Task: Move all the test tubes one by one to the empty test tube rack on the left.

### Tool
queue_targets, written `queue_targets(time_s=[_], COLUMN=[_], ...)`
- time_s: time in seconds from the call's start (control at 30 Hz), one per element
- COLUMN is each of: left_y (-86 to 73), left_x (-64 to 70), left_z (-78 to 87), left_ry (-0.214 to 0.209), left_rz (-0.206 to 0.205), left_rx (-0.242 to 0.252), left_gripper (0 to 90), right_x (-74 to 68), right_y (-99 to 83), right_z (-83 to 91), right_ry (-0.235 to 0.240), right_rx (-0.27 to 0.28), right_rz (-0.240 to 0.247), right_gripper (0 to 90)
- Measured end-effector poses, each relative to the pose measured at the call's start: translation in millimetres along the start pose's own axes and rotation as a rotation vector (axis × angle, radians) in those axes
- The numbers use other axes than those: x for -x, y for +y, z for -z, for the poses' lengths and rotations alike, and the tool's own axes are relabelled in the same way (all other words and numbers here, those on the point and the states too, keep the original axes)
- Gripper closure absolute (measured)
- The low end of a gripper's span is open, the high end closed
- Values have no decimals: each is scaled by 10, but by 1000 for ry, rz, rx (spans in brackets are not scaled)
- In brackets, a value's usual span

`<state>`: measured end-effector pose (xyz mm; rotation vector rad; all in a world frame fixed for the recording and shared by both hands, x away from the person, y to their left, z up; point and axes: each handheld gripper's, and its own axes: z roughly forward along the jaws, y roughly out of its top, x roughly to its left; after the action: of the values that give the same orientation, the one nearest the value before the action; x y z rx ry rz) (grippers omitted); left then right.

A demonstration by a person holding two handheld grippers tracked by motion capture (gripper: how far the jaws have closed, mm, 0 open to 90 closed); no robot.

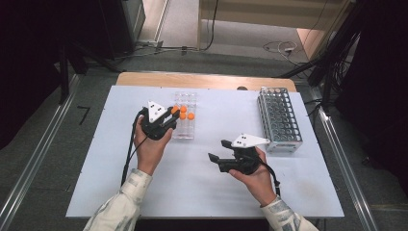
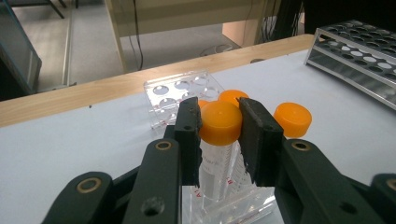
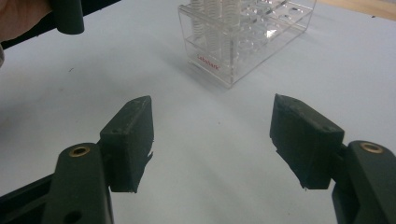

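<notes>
Our left jaws are closed on the orange cap of a tube (image 2: 219, 123), one pad on each side of it, while the left gripper (image 2: 219, 135) sits over the near end of the clear rack (image 2: 173, 93). The tube stands upright in that rack, its clear body dropping straight down between the jaws. Just beyond the jaws to their right a second capped tube (image 2: 293, 119) stands close, with only a narrow gap to the right pad, and a third orange cap (image 2: 232, 95) peeks out right behind the gripped one. Past these, the far rows of the rack hold open holes, and beyond them runs the wooden table edge (image 2: 93, 95).

Our right jaws stand wide apart and hold nothing; the right gripper (image 3: 212, 140) hovers low over bare white tabletop (image 3: 210, 177). Ahead of those jaws the clear rack lies well off, leaving open surface between. In the high view the metal rack (image 1: 279, 120) sits just beside the right gripper, on its outer side, near the table's right edge.
</notes>
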<state>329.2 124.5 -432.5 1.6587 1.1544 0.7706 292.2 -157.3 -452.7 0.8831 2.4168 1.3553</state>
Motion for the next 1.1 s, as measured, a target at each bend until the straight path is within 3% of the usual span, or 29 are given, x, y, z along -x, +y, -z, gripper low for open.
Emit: queue_targets(time_s=[0.27,0.4,0.7,1.1], left_y=[3,-10,-49,-183], left_x=[-34,-51,-45,-15], left_z=[60,104,235,356], left_ry=[-5,-45,-113,-111], left_rz=[41,93,168,150], left_rx=[5,-10,10,10], left_gripper=[548,498,358,272], right_x=[3,8,21,51], right_y=[1,2,-3,-4], right_z=[2,9,6,34], right_ry=[-1,-3,-9,-20], right_rx=[2,1,-1,4], right_rz=[-2,-3,-6,-16], right_gripper=[291,291,290,290])
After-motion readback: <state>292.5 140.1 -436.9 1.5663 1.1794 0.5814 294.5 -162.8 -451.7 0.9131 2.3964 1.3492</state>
